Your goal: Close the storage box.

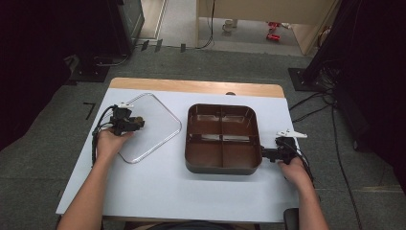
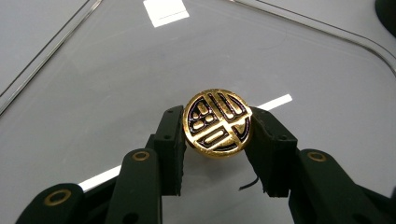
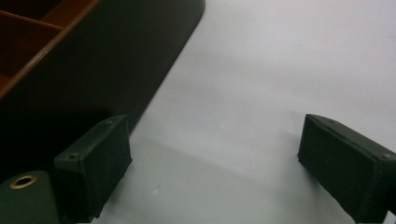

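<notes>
Jaws, left: your left gripper [image 2: 217, 135] has its two black jaws clamped on the gold knob [image 2: 218, 123], one pad on each side of its round rim.
Knob face: in the left gripper view the gold disc shows its flat face with the dark cut pattern; being round, it has no long axis you can read.
Knob place: it sits on the clear lid [image 2: 116, 70], which lies flat on the white table sheet [image 1: 158, 187] at the left of the high view.
Lid lie: the clear lid [image 1: 151, 125] is a rounded square turned cornerwise, one corner toward your left hand [image 1: 111, 142].
Left arm pose: your forearm runs up from the bottom edge, leaning a little rightward; the hand rests at the lid's near left edge and the left gripper [image 1: 136, 121] points level toward the right across the lid.
Jaws, right: your right gripper [image 3: 212, 168] stands with its jaws well apart, nothing between them but bare table sheet.
Right arm pose: your right hand [image 1: 293, 170] lies low on the table and the right gripper [image 1: 264, 153] points left at the near right corner of the brown tray [image 1: 222, 167].
Tray: four compartments, standing mid-table; in the right gripper view its dark wall [image 3: 112, 60] is just beside one jaw, and you cannot tell whether they touch.
</notes>
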The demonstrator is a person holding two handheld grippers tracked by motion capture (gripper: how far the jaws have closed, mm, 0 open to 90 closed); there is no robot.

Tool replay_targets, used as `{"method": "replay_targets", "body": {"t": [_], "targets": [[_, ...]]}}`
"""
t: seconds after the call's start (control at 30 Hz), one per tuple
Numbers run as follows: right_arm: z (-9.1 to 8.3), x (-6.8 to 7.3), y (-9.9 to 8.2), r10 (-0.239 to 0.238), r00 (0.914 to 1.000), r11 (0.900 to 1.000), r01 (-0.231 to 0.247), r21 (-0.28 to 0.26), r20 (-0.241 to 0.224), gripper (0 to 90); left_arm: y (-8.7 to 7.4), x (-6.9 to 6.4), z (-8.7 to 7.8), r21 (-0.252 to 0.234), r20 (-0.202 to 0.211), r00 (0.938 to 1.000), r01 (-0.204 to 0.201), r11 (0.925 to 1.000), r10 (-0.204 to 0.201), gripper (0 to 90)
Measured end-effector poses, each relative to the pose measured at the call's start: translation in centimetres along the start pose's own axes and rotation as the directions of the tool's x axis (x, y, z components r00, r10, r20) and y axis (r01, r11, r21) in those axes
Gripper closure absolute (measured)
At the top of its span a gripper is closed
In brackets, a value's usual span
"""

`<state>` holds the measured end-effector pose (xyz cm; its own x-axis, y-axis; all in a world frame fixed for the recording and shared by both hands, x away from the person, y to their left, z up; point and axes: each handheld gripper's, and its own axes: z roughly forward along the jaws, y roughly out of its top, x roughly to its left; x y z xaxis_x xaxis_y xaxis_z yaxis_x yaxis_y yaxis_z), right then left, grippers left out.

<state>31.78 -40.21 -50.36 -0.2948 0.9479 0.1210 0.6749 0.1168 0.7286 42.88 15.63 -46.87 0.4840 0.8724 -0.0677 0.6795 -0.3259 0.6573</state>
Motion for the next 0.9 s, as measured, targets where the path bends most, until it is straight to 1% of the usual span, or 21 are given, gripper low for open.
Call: {"method": "replay_targets", "body": {"t": [0.1, 0.23, 0.3, 0.43, 0.6, 0.8, 0.9], "targets": [[0.0, 0.0, 0.0, 0.001, 1.0, 1.0, -0.001, 0.0, 0.0, 8.8, 0.1, 0.1, -0.3, 0.003, 0.008, 0.9999, 0.008, 1.0, -0.008, 59.3], [0.0, 0.0, 0.0, 0.0, 1.0, 1.0, 0.0, 0.0, 0.0, 8.8, 0.5, 0.0, -1.0, -0.014, 0.025, 0.9995, 0.018, 0.9997, -0.018, 59.3], [0.0, 0.0, 0.0, 0.0, 1.0, 1.0, 0.0, 0.0, 0.0, 8.8, 0.7, -0.1, -1.4, -0.017, 0.036, 0.9993, 0.013, 0.9998, -0.013, 59.3], [0.0, 0.0, 0.0, 0.0, 1.0, 1.0, 0.0, 0.0, 0.0, 8.8, 1.2, -0.4, -2.3, -0.023, 0.05, 0.9987, -0.013, 0.9997, 0.014, 59.4], [0.0, 0.0, 0.0, 0.0, 1.0, 1.0, 0.0, 0.0, 0.0, 8.8, 1.9, -1.1, -3.5, -0.038, 0.082, 0.9963, -0.025, 0.999, 0.028, 59.4], [0.0, 0.0, 0.0, 0.0, 1.0, 1.0, 0.0, 0.0, 0.0, 8.8, 2.7, -1.9, -4.8, -0.055, 0.102, 0.9938, -0.041, 0.9977, 0.046, 59.4], [0.0, 0.0, 0.0, 0.001, 1.0, 1.0, -0.001, 0.0, 0.0, 8.8, 3.0, -2.3, -5.3, -0.057, 0.104, 0.9926, -0.058, 0.9967, 0.064, 59.4]]}}
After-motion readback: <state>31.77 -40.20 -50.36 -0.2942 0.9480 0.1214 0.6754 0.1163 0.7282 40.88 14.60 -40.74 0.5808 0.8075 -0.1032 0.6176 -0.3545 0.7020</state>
